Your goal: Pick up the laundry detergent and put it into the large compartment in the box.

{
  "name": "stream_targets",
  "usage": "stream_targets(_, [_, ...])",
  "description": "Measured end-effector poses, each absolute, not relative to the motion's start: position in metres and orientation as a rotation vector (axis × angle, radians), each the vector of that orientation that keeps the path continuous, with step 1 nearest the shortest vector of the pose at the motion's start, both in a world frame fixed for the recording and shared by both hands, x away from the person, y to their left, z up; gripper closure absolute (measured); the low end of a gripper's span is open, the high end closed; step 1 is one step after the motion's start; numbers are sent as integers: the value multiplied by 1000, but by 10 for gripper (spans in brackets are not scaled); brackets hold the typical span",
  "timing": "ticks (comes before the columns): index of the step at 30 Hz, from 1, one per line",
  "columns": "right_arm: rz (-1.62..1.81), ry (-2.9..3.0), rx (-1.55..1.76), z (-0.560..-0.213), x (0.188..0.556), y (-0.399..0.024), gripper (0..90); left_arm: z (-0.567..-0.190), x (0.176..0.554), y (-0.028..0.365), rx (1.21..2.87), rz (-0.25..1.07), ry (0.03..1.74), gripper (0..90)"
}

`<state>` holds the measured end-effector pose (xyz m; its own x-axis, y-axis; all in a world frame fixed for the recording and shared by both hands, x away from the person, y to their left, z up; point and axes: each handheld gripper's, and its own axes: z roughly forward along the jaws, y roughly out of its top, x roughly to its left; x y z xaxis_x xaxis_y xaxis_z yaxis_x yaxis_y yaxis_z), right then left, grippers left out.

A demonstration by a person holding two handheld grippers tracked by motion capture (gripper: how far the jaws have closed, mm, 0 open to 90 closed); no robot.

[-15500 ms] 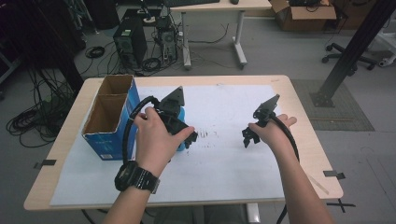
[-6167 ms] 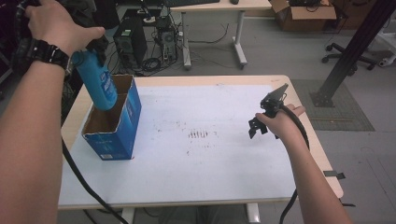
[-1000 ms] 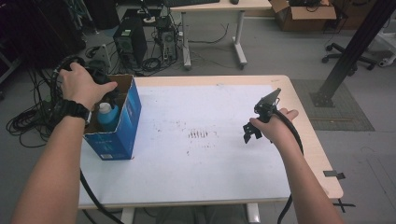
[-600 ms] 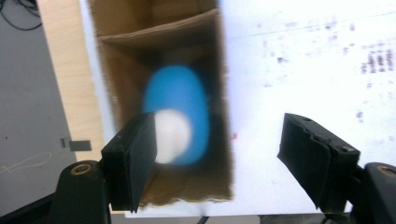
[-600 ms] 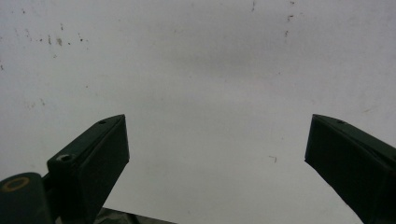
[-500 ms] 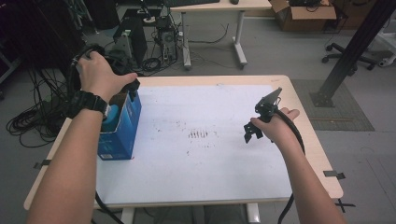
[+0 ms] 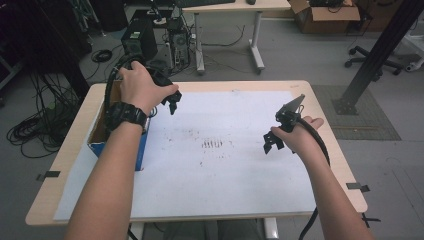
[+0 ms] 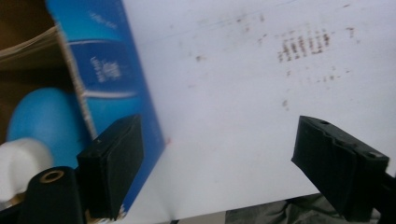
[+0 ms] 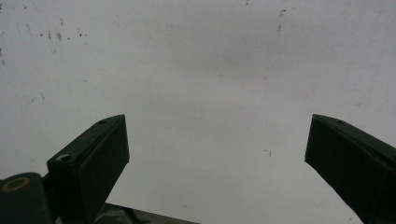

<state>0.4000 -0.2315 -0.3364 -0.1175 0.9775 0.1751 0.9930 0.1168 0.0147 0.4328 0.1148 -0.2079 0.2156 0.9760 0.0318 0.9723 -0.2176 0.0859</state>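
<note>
High view: fixed above the person's edge of the desk (image 7: 320,100), looking forward and down, far enough to take in the whole white sheet (image 7: 220,170). Left gripper view: close, along its jaws, facing the sheet and blue box (image 8: 112,70). Right gripper view: close over bare sheet. Shared by high and left gripper views: dark smudges (image 7: 214,144), box.

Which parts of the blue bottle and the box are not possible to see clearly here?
- Blue bottle, left gripper view: blurred, its lower part hidden by the box wall.
- White cap: cut by the frame edge.
- Blue cardboard box, high view: inside hidden by the left forearm.
</note>
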Motion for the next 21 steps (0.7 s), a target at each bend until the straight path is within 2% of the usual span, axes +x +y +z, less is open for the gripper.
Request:
stream_targets(5, [-200, -2252, -2002, -337, 398, -235, 66, -216, 432, 103, 2425, 110, 1924, 86])
stream_targets(21, [-198, -2262, -1998, -336, 395, -237, 65, -244, 427, 87, 2428, 57, 1856, 49])
